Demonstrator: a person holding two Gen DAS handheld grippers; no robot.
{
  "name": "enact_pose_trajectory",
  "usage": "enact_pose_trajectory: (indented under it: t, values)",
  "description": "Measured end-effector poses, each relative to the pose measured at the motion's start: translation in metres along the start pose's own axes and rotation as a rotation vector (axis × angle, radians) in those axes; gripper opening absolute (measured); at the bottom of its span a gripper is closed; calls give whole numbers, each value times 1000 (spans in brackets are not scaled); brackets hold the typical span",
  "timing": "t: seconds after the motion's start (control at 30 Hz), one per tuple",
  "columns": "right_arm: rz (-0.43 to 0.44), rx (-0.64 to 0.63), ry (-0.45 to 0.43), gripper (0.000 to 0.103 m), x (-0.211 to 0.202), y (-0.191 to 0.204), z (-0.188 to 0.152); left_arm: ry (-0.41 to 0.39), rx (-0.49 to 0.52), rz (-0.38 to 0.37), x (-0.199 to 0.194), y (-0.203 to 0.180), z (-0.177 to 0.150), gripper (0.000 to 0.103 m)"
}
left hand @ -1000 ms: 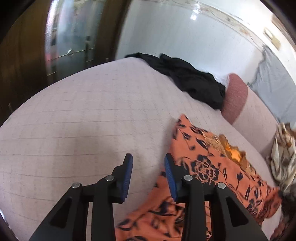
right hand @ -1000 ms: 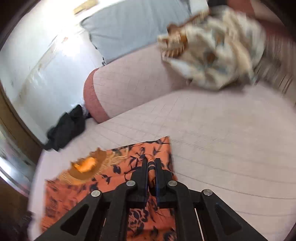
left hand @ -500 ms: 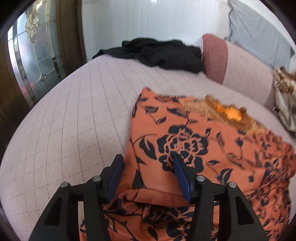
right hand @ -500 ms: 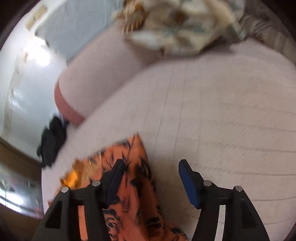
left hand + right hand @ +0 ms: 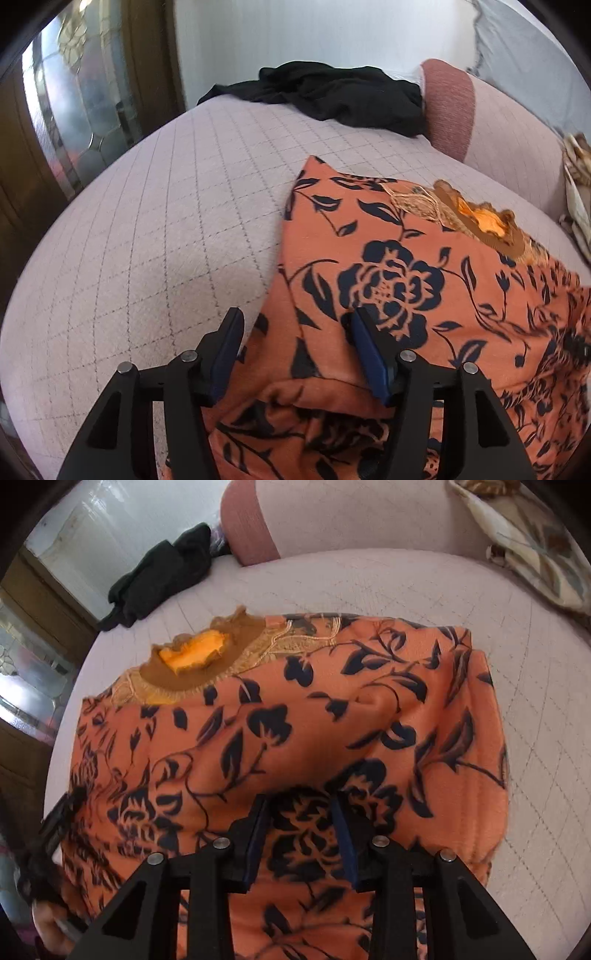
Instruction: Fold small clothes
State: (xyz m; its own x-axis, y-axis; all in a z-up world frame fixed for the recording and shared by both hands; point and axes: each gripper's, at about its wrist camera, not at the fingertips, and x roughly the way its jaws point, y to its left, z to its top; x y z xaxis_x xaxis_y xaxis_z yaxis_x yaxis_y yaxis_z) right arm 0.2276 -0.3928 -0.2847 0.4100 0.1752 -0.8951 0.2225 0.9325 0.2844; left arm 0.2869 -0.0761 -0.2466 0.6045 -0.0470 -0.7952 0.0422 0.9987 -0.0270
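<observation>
Pale pink quilted bedding (image 5: 155,236) fills both of my views, a bed crossed by thin diagonal stitch lines, with a white wall and a stained-glass door panel (image 5: 70,103) beyond it off to the left of my left claw.

My left claw (image 5: 293,345) points down at the left edge of the orange floral garment (image 5: 399,280). Its jaws are opening; the left pad stands over bare bedding just beside the cloth, the right pad over the print, and a folded edge of the garment runs between them without being pinched. I read this claw as released.

My right claw (image 5: 301,836) hovers over the near part of the same garment (image 5: 280,731). Its jaws are closing with dark-flowered cloth between the blue pads, yet I see no fabric gathered or pressed, so it grips nothing at this moment.

Ahead of the right claw the garment lies spread across the bed, its brown collar with a bright orange lining (image 5: 194,651) at the far side. Farther ahead and left sits a crumpled black garment (image 5: 159,576), touching a dusty-rose bolster (image 5: 243,520). A cream patterned cloth (image 5: 532,542) lies well off to the far right.
</observation>
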Motion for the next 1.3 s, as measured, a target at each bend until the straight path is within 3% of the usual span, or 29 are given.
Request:
enact_pose_trajectory:
  t: [0.13, 0.23, 0.37, 0.47, 0.53, 0.67, 0.73, 0.83, 0.9, 1.0, 1.13, 1.23, 1.3]
  values:
    - [-75, -64, 60, 37, -9, -14, -13, -22, 11, 43, -4, 3, 1, 63]
    - [-24, 4, 54, 20, -20, -46, -16, -23, -3, 61, -4, 7, 3, 63]
    - [-26, 47, 33, 20, -35, -66, -17, -38, -10, 112, -5, 9, 3, 63]
    - [-76, 38, 12, 20, -48, -64, -18, -60, -21, 120, -11, 6, 5, 62]
    - [-50, 74, -40, 23, -61, -71, -13, -108, -16, 84, -23, 2, 5, 62]
    - [-34, 201, -181, 25, -93, -97, -10, -182, 16, -93, -42, -18, 3, 63]
    - [16, 240, -229, 26, -97, -102, -8, -157, 44, -163, -39, -30, 1, 63]
    - [78, 265, -247, 26, -88, -98, -3, -117, 103, -155, -32, -47, -4, 63]
    - [18, 278, -202, 26, -66, -90, 3, -79, 145, -132, -24, -54, -7, 63]
    - [-224, 343, -71, 27, -31, -97, 4, -31, 159, -85, -11, -51, -10, 63]
    - [-155, 416, -110, 28, -44, -106, 2, -47, 95, -99, -16, -43, -6, 63]
    - [-100, 332, -251, 28, -66, -83, 7, -32, 122, -135, -18, -52, -11, 63]
    - [-14, 241, -279, 28, -66, -56, 10, -34, 160, -156, -21, -61, -15, 63]
